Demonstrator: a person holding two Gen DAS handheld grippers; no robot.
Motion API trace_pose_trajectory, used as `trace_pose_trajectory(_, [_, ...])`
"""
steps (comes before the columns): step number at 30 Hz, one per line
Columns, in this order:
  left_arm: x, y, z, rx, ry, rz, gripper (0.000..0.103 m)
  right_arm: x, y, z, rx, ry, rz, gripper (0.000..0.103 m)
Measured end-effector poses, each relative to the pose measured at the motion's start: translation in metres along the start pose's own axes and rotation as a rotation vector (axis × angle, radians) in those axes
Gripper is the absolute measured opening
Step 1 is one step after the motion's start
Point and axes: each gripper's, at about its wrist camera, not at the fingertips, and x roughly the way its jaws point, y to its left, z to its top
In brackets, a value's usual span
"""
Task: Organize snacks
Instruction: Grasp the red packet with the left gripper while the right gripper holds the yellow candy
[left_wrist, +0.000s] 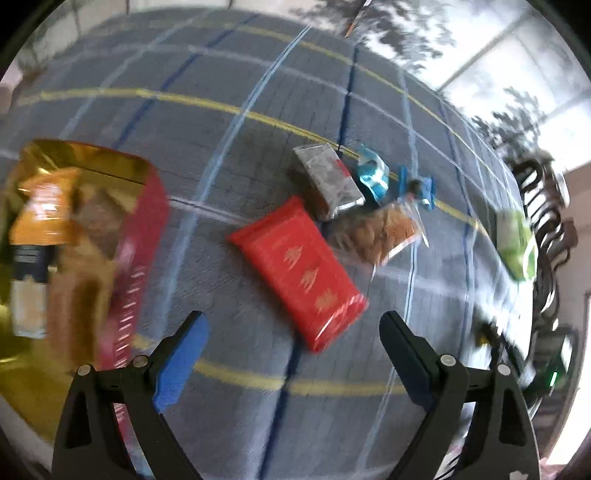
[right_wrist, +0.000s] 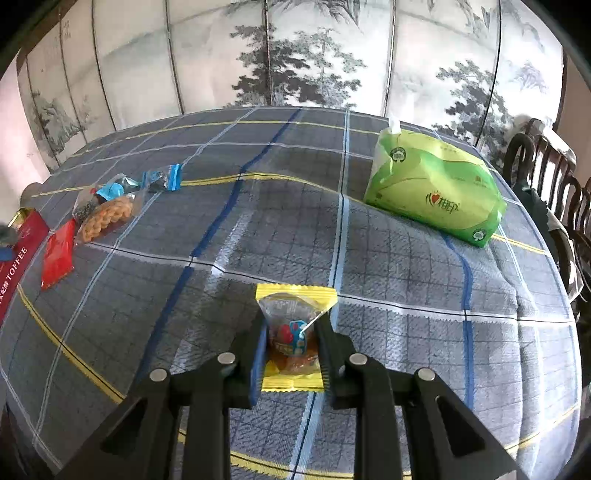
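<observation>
A table covered with a grey plaid tablecloth (right_wrist: 229, 236) carries scattered snacks. Nearest in the right wrist view, the right gripper (right_wrist: 291, 332) is clamped on a yellow-edged snack packet (right_wrist: 293, 321), its fingers pressing both sides of the clear middle, above the cloth's near edge. Farther off toward the right edge lies a green tissue pack (right_wrist: 436, 184), lying well apart from everything else. Toward the left edge a cluster sits together: a red packet (right_wrist: 57, 254), a clear bag of golden twisted snacks (right_wrist: 105, 218) just beside it, and beyond these a small blue wrapper (right_wrist: 110, 190) and a blue-ended candy (right_wrist: 162, 179). A red toffee tin (right_wrist: 18, 254) stands at the far left edge. In the blurred left wrist view, the left gripper (left_wrist: 293, 325) hangs over the cloth with its fingers spread wide, holding nothing. The red packet (left_wrist: 299, 269) lies just ahead of them, with nothing in between. Past it sit the twisted snacks (left_wrist: 376, 230) and a silver-wrapped block (left_wrist: 328, 181). The tin (left_wrist: 85, 236), gold inside, fills the left side and holds several packets, too smeared to identify. Dark wooden chairs (right_wrist: 546, 162) stand beyond the right edge.
</observation>
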Motion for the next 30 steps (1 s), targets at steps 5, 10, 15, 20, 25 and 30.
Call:
trace_pose_trajectory(5, [0.027,-0.009,0.016,-0.042,0.033,0.084,0.091,-0.001,-0.002,-0.002,-0.001,-0.024,0.032,0.025])
trace_pose_trajectory(10, [0.040,-0.016,0.021,-0.041,0.029,0.172,0.091,0.000,-0.012,-0.001,0.044,-0.024,0.083,0.025])
trace_pose_trajectory(15, [0.051,-0.019,0.022,-0.047,0.020,0.215,0.089,0.000,-0.014,-0.002,0.056,-0.024,0.107,0.025])
trace_pose_trajectory(20, [0.057,-0.028,0.019,-0.040,-0.016,0.270,0.084,0.000,-0.015,-0.002,0.056,-0.023,0.105,0.025])
trace_pose_trajectory(25, [0.051,-0.043,0.004,0.065,-0.066,0.279,0.045,0.000,-0.016,-0.002,0.061,-0.017,0.102,0.025])
trace_pose_trajectory(30, [0.039,-0.044,-0.037,0.164,-0.130,0.238,0.043,0.002,-0.013,-0.002,0.052,-0.015,0.083,0.025])
